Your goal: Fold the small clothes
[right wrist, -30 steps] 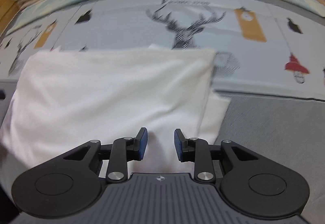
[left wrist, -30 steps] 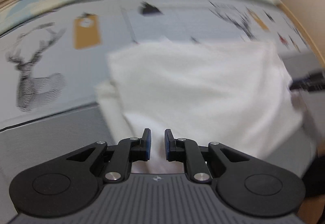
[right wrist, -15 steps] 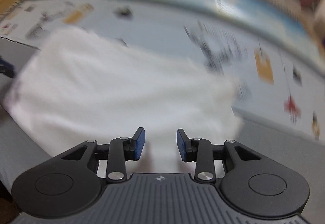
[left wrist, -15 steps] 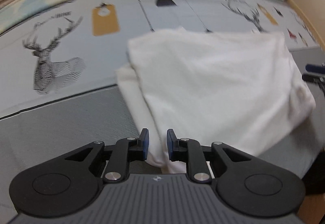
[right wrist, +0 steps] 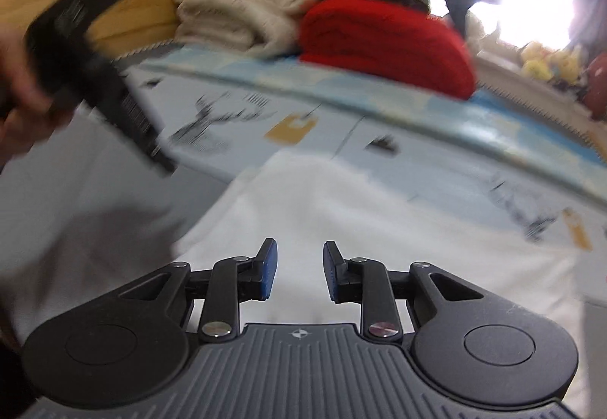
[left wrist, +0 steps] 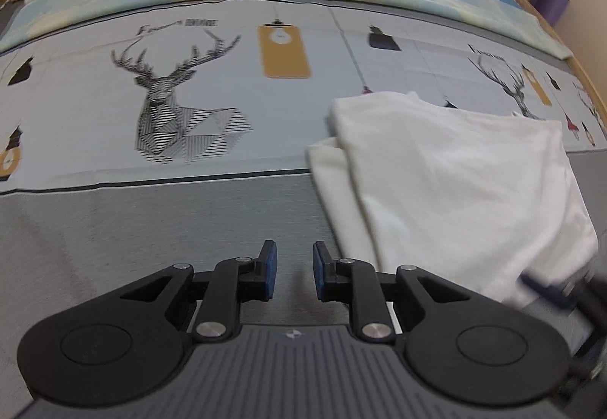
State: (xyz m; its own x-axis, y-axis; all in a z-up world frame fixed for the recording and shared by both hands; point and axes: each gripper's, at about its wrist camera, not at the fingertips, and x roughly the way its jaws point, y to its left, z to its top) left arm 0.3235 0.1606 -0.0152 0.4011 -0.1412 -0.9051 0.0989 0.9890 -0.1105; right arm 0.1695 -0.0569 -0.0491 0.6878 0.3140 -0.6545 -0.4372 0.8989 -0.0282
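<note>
A folded white garment (left wrist: pixel 455 183) lies on the bed, across the deer-print sheet and its grey band. My left gripper (left wrist: pixel 294 259) hovers over the grey band just left of the garment, its jaws a little apart with nothing between them. In the right wrist view my right gripper (right wrist: pixel 299 259) hangs over the white garment (right wrist: pixel 341 199); its jaws are closing, and no cloth is pinched between the blue pads. A hand (right wrist: pixel 22 104) holds the blurred left gripper (right wrist: pixel 87 70) at the upper left. The right gripper's tip (left wrist: pixel 550 290) shows as a blur at the garment's near right corner.
Folded beige blankets (right wrist: pixel 235 9) and a red blanket (right wrist: pixel 383 39) are stacked at the far side of the bed. The deer-print sheet (left wrist: pixel 178 107) spreads left of the garment. A wooden bed edge (left wrist: pixel 550 28) runs along the right.
My left gripper slid left off the garment onto the grey band, its jaws parting slightly. My right gripper swung fast across the garment and turned, bringing the blankets and the left gripper into view.
</note>
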